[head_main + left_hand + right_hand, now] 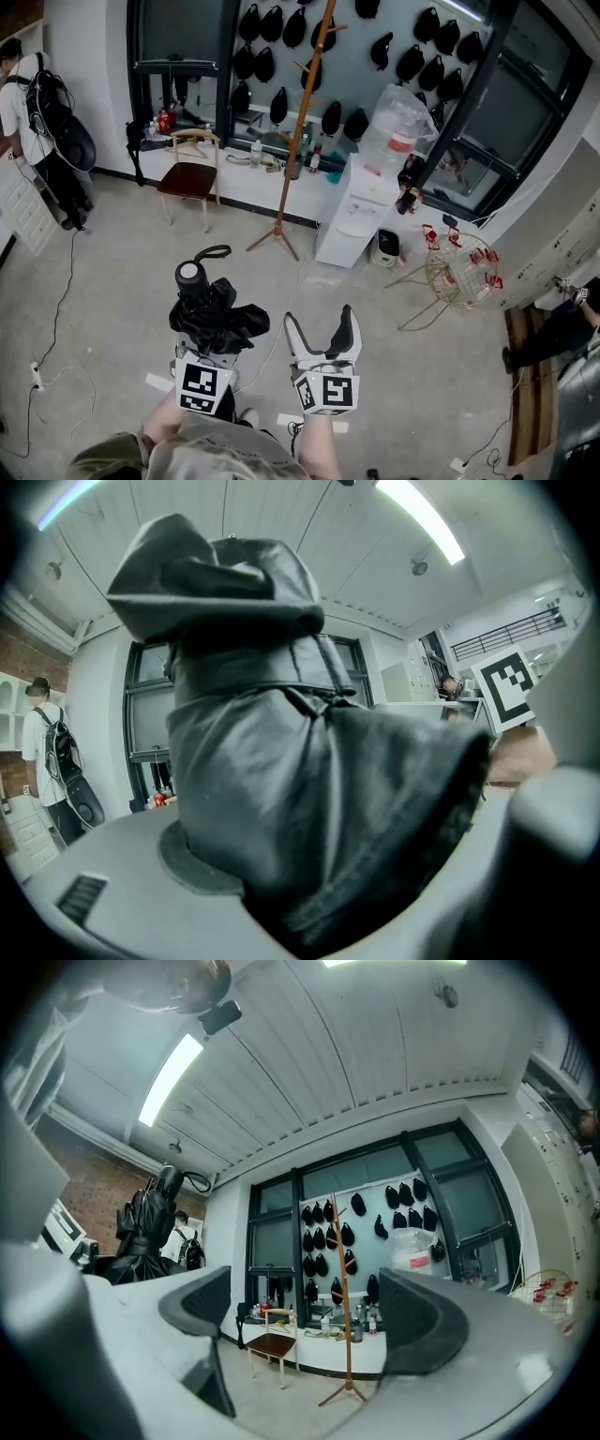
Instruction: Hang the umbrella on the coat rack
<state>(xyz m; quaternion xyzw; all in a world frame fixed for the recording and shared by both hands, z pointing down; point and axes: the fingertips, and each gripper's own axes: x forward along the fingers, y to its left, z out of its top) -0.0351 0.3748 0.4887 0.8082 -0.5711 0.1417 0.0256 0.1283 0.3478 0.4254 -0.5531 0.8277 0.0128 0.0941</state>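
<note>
— Left hand-held gripper [208, 345] [319, 874]?

— Clamped on the folded black umbrella [217, 317] [281, 761], jaws set fairly wide around the bunched fabric. Nearly the whole left gripper view filled with dark folds.

— And the right hand-held gripper [321, 324] [309, 1312]?

— Spread wide, nothing between the pads [199, 1305]. Side by side with the left one in the head view, just to its right.

— Whereabouts of the umbrella, more exactly?

— Off the concrete floor [122, 281], carried in the left grip. Round handle [190, 275] pointing away from the person, strap loop [214, 251] curling past it. Not yet on the rack. Also visible at the left edge of the right gripper view [145, 1227].

— Where, then, the wooden coat rack [302, 122] [345, 1316]?

— Standing ahead on splayed feet, well apart from both grippers. Framed right between the open jaws in the right gripper view.

— Around it?

— Wooden chair [190, 178] to its left. White water dispenser [361, 211] to its right, topped by a clear bottle [398, 122]. Low counter [253, 192] behind, with small bottles on it. Rows of black caps [272, 37] on the wall above. Farther right, a round wire rack with red clips [459, 267] on the floor. Far left, a person with a backpack [28, 103].
</note>
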